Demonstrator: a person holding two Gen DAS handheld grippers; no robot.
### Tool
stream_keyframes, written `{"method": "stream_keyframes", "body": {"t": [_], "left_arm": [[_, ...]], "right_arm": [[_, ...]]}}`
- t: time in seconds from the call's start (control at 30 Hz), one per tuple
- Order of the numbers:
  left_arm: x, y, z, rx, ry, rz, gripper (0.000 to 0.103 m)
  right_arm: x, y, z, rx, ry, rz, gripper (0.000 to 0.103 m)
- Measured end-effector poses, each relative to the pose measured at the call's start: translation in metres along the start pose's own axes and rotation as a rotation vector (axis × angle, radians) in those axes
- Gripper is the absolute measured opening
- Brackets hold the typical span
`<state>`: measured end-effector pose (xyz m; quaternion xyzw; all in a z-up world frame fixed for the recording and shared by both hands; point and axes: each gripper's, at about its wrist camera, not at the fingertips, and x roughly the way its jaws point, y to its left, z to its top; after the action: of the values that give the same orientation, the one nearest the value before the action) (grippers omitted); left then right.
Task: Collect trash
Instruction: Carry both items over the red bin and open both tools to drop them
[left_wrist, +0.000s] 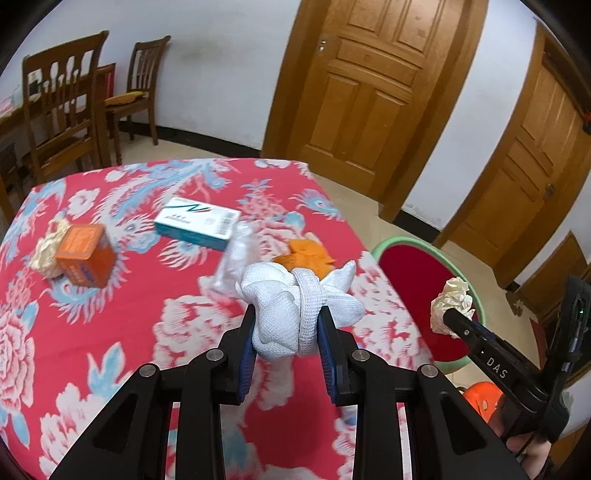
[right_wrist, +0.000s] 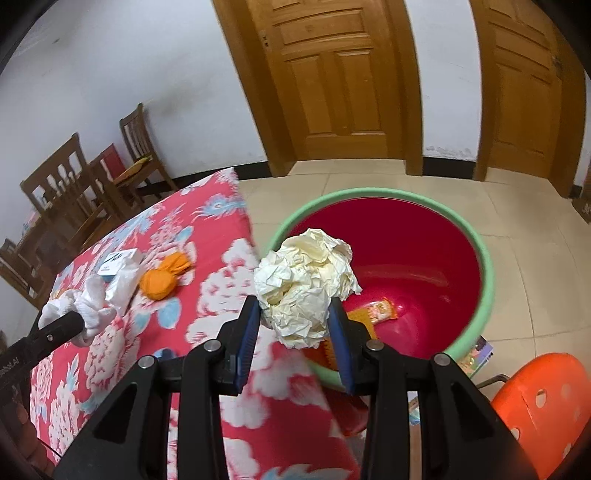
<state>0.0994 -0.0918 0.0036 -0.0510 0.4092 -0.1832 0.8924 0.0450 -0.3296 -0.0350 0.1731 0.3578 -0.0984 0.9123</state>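
Note:
My left gripper (left_wrist: 287, 325) is shut on a knotted white cloth (left_wrist: 295, 310) held above the red floral table (left_wrist: 110, 350); it also shows in the right wrist view (right_wrist: 83, 308). My right gripper (right_wrist: 295, 321) is shut on a crumpled cream paper ball (right_wrist: 306, 284), held at the near rim of a red basin with a green rim (right_wrist: 484, 258); the ball also shows in the left wrist view (left_wrist: 452, 304). An orange wrapper (right_wrist: 380, 312) lies inside the basin. On the table lie an orange bundle (left_wrist: 306, 256), a clear plastic bag (left_wrist: 236, 254), a teal-white box (left_wrist: 195, 221), an orange box (left_wrist: 85, 254) and another crumpled paper (left_wrist: 48, 247).
The basin (left_wrist: 406, 266) stands on the floor right of the table edge. An orange plastic stool (right_wrist: 543, 402) stands at the near right. Wooden chairs (left_wrist: 62, 110) and a second table are at the far left. Two wooden doors (left_wrist: 362, 81) are behind.

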Motion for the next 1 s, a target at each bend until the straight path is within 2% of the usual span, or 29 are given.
{"method": "stream_keyframes", "body": {"t": [0.33,1.0], "left_arm": [[0.014,-0.047,0.008,0.073,0.016,-0.037,0.031],[0.048,-0.113,0.013,0.185,0.074,-0.083,0.031]], "right_arm": [[0.002,-0.041,0.005,0.073,-0.006,-0.042,0.044],[-0.006,-0.090,0.006,0.167,-0.022,-0.022,0.050]]}}
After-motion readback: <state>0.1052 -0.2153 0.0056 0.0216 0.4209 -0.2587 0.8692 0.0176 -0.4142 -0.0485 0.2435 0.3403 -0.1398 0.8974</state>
